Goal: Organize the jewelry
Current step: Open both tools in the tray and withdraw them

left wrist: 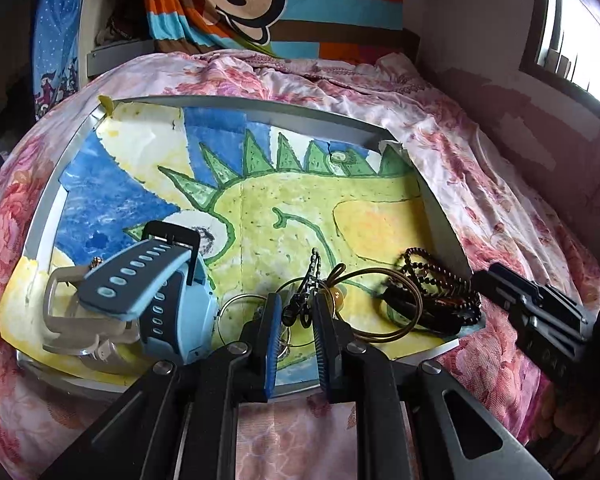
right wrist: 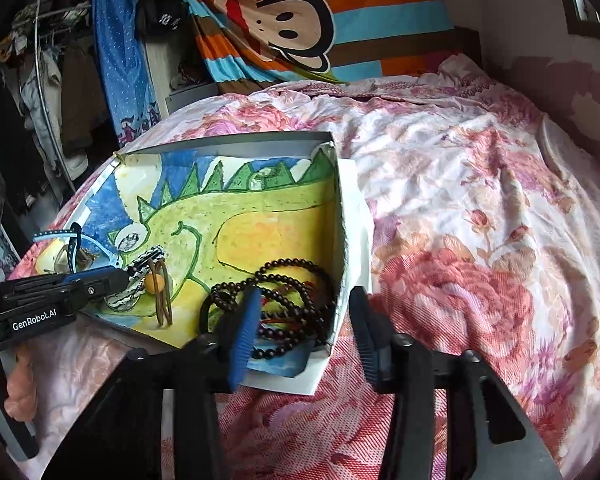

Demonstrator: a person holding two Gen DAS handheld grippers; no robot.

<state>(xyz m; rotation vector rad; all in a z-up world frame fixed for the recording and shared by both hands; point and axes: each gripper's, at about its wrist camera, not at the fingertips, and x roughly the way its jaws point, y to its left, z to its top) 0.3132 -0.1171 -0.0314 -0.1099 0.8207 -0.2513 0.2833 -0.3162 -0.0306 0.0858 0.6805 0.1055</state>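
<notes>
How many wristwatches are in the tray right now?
2. A light blue rubber-strapped watch stands at the tray's left end, and a silver metal-banded watch lies directly against its left side. Tangled jewelry nearby could hide smaller pieces.

A floral bedspread [right wrist: 460, 200], pink and red roses on white, covers the bed and fills the right and lower parts of both views, rumpled toward the top. At the top centre hangs a striped cloth [right wrist: 380, 12] in orange, blue, brown and green, printed with a cartoon monkey face [right wrist: 284, 28]. At upper left hangs a blue dotted curtain [right wrist: 116, 60], with a dark cap [right wrist: 158, 16] just beside it and clothes on a rail [right wrist: 48, 64] at the far left. A window [left wrist: 572, 48] shows at the upper right of the left wrist view.
</notes>
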